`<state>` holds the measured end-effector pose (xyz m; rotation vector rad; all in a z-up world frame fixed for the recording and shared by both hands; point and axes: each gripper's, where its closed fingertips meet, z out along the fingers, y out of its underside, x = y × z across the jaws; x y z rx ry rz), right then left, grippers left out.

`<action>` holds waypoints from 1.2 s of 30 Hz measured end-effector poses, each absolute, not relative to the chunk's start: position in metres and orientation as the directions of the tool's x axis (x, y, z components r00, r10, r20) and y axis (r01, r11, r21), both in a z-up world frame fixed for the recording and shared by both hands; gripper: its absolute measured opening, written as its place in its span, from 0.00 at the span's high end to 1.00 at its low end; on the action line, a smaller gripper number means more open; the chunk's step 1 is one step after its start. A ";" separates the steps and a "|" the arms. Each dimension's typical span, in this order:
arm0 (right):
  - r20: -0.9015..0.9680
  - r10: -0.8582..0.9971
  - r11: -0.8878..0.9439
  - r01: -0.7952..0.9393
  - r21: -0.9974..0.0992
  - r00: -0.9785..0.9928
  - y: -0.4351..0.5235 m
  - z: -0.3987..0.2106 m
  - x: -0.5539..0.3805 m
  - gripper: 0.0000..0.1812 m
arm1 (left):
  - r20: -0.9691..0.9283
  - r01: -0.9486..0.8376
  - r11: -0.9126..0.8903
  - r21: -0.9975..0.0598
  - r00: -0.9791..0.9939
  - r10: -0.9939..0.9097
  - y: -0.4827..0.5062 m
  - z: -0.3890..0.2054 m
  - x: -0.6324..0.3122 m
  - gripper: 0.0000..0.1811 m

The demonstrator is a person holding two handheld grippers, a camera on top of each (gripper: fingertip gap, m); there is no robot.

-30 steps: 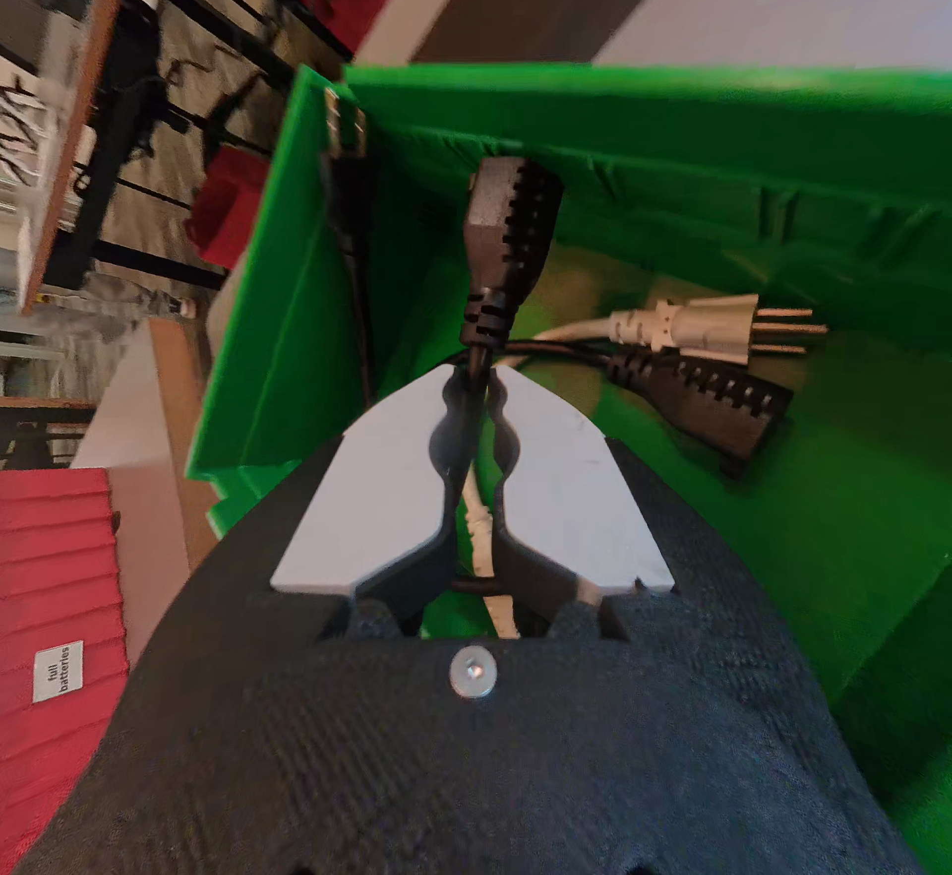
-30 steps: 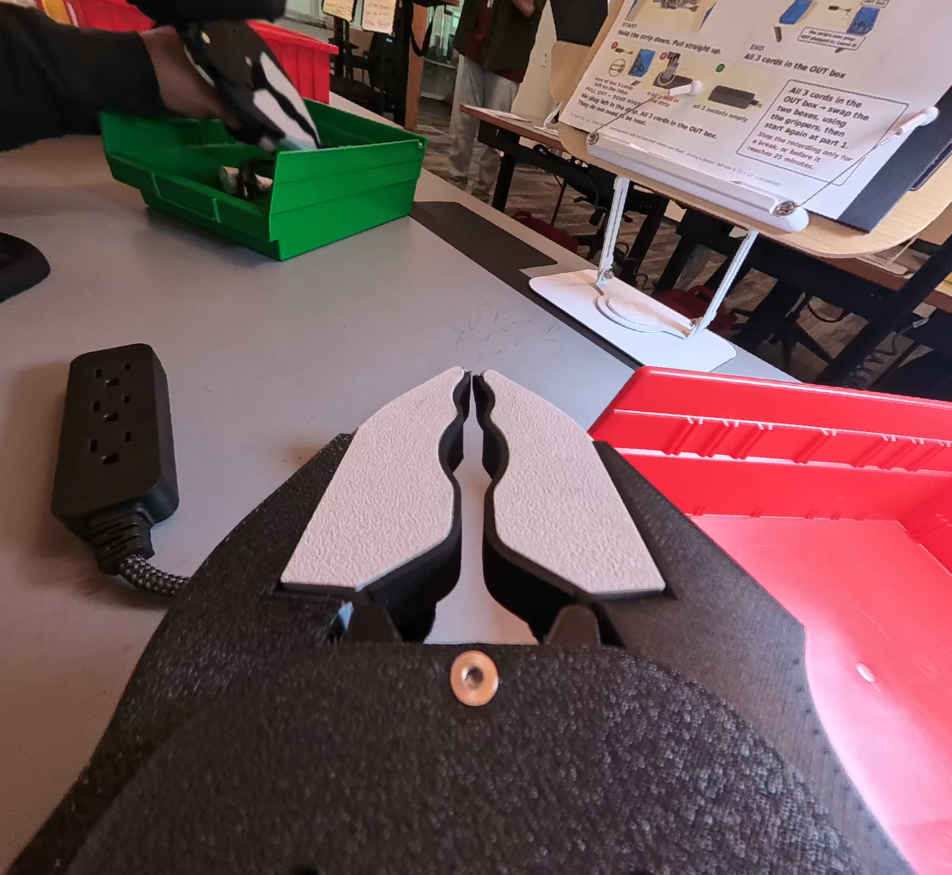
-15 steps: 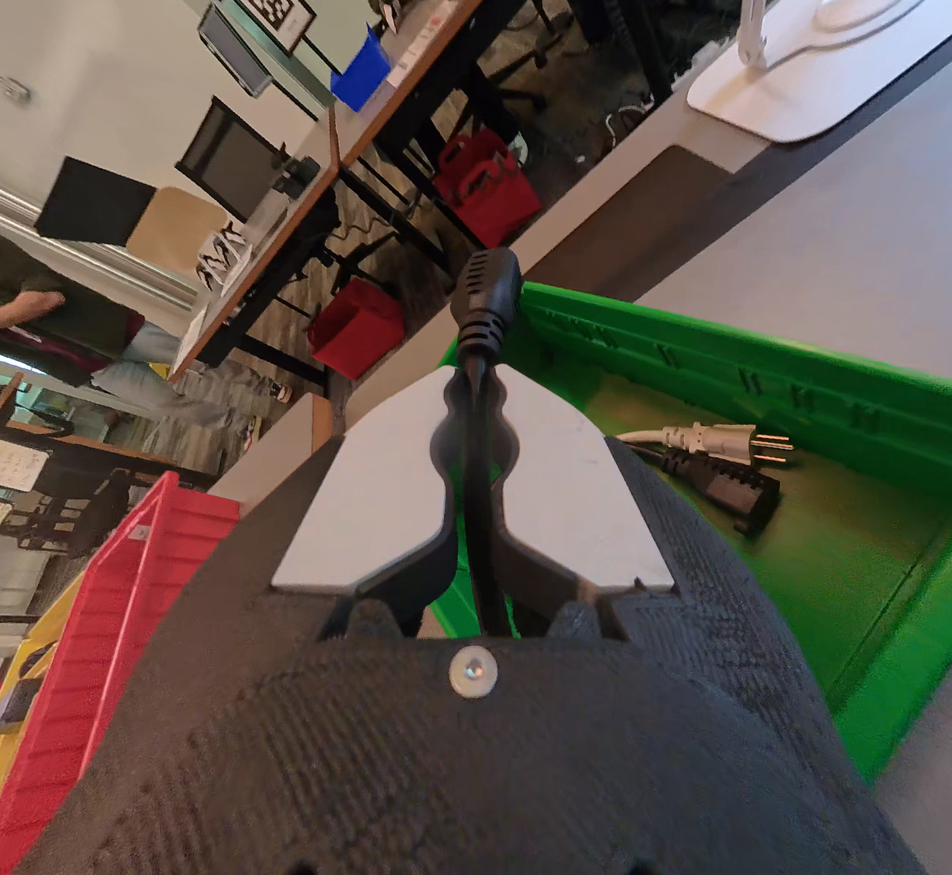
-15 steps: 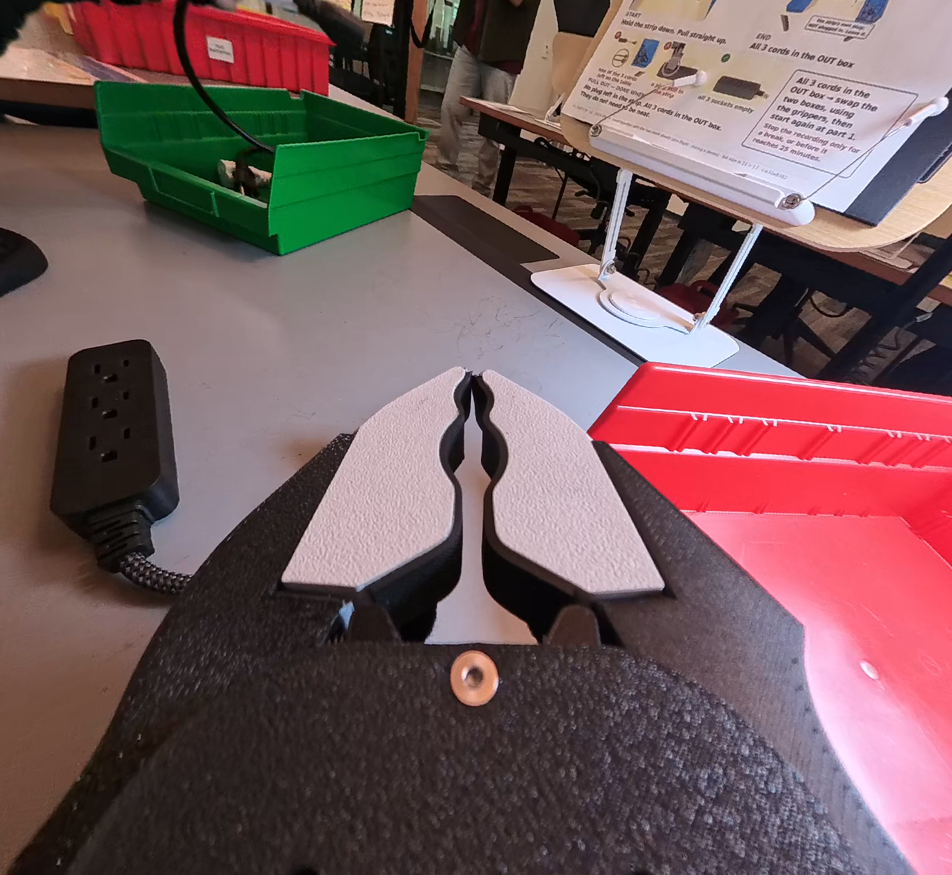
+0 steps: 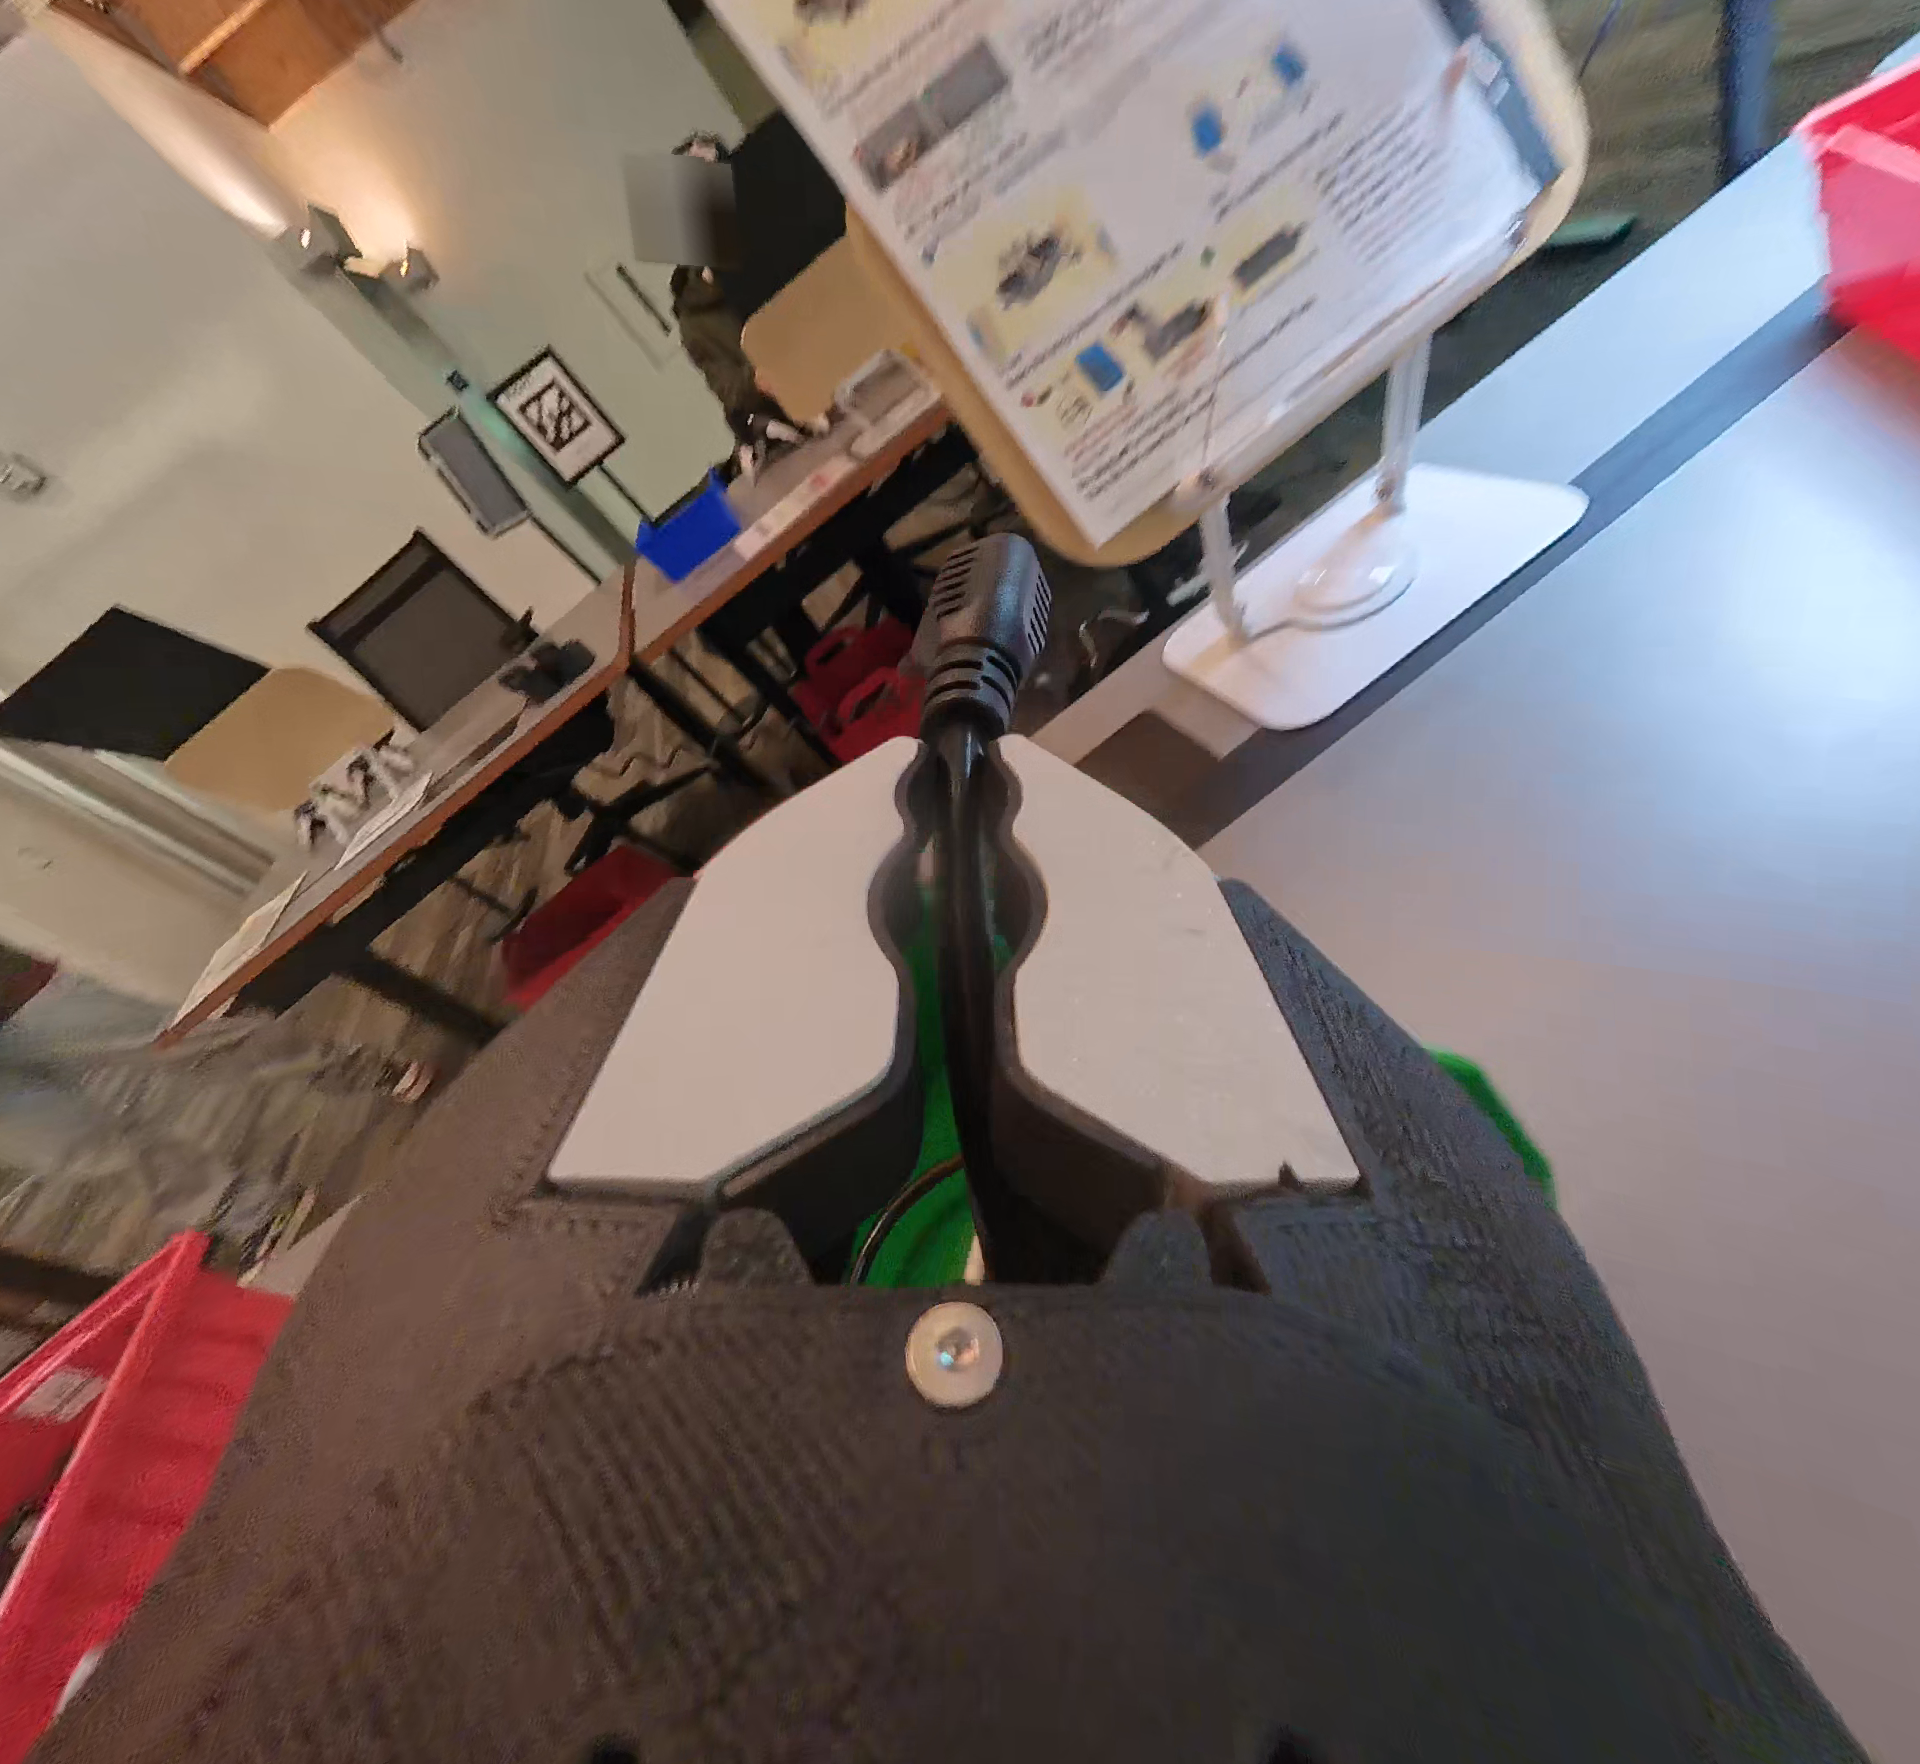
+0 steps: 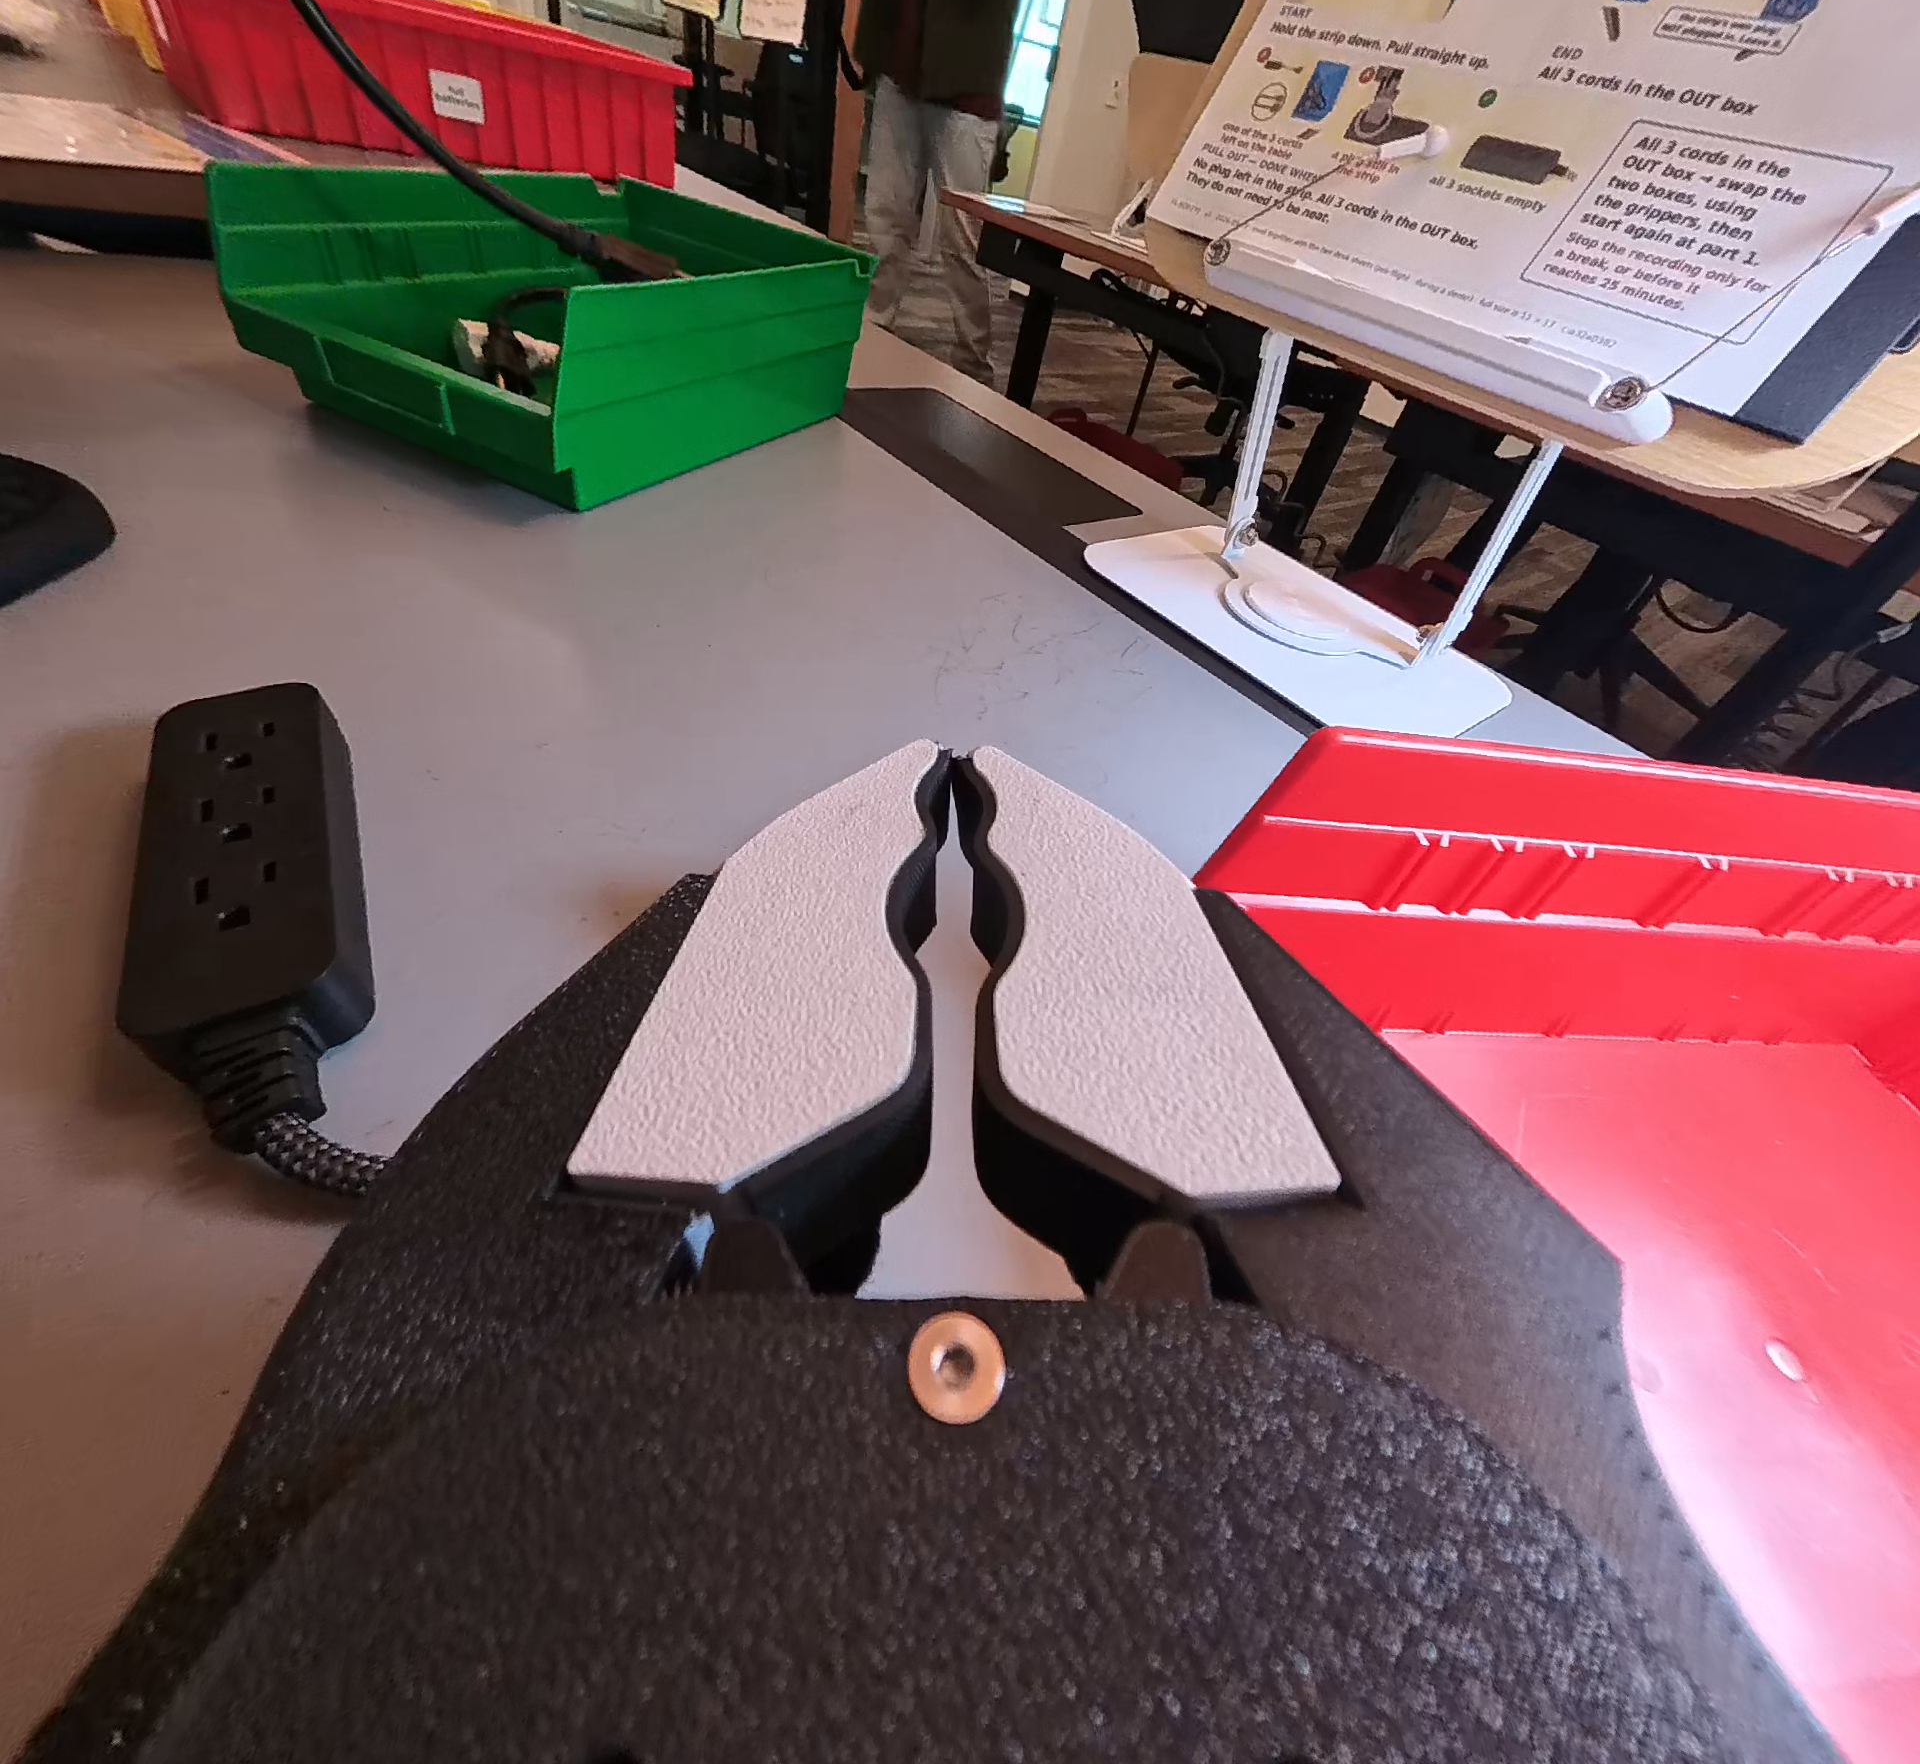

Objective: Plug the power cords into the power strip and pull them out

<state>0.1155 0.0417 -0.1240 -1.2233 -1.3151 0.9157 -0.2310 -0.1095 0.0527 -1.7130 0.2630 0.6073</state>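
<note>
The black power cord [image 5: 961, 935] is running lengthwise between the left gripper's [image 5: 958, 764] jaws, pinched there, its plug [image 5: 982, 618] pointing forward past the tips. Only the right wrist view is showing the cord trailing into the green bin [image 6: 665, 364] and the power strip [image 6: 244, 857] lying lengthwise near the bench's [image 6: 623, 654] near edge. The right gripper's [image 6: 954, 764] jaws are pressing together, empty.

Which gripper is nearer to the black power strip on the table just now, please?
Right. The right gripper hovers shut beside the power strip, just to its right. The left gripper, shut on the black cord, is over by the green bin.
</note>
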 end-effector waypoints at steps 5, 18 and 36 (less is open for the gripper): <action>0.180 0.982 0.171 0.140 -0.975 0.057 0.032 -0.121 0.113 0.99 | -0.503 -0.495 -0.096 -0.863 0.861 0.078 -0.109 0.080 -0.180 0.95; -0.197 0.937 -0.175 0.100 -0.979 -0.287 -0.066 -0.090 0.071 0.79 | -0.268 -0.207 0.308 -0.929 0.948 -0.173 -0.112 0.124 -0.070 0.95; -0.615 0.658 -0.710 -0.087 -0.699 -0.434 -0.040 -0.042 0.045 0.81 | 0.204 0.435 0.368 -0.822 0.828 -0.523 -0.115 0.090 -0.034 0.96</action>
